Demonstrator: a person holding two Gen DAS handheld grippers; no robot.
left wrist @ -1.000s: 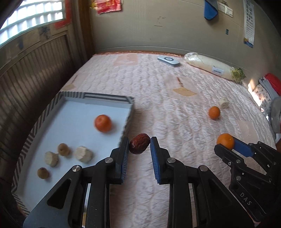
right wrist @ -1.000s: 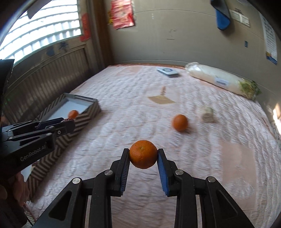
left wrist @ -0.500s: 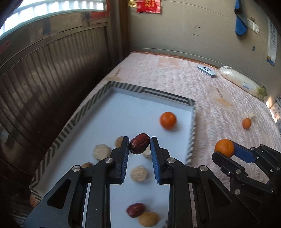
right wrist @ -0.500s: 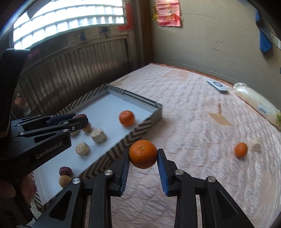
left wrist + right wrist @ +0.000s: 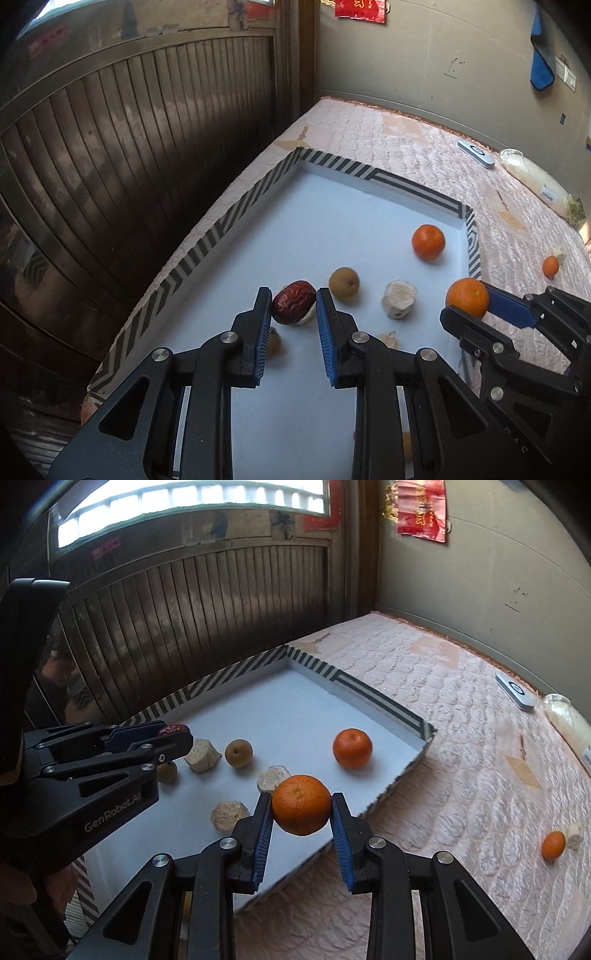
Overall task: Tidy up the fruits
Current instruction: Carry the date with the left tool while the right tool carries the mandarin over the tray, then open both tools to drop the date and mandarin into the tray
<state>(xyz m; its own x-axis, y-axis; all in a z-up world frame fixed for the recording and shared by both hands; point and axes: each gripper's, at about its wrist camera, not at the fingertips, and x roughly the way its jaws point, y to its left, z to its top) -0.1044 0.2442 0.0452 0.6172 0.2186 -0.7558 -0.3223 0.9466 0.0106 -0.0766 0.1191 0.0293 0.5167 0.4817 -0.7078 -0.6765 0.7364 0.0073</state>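
The left tongs are gripping a red date between their blue pads, hanging over the white floor of the tray, which is lying on the bed beside a dark slatted wall. The right tongs are clamping an orange, hanging just at the tray's near rim, partly over the quilted bedspread.

Inside the tray a second orange is sitting near the far right corner. A brown round fruit is lying toward the middle, with pale chunks scattered about it; one chunk is showing just behind the held orange, another nearer the front edge. A further brownish fruit is peeking out behind the left tongs in the right view, though I cannot tell what kind.

Out on the bed, well apart from the tray, a small orange is resting just beside a pale piece. By the far wall a remote is lying flat near a long plastic-wrapped bundle.
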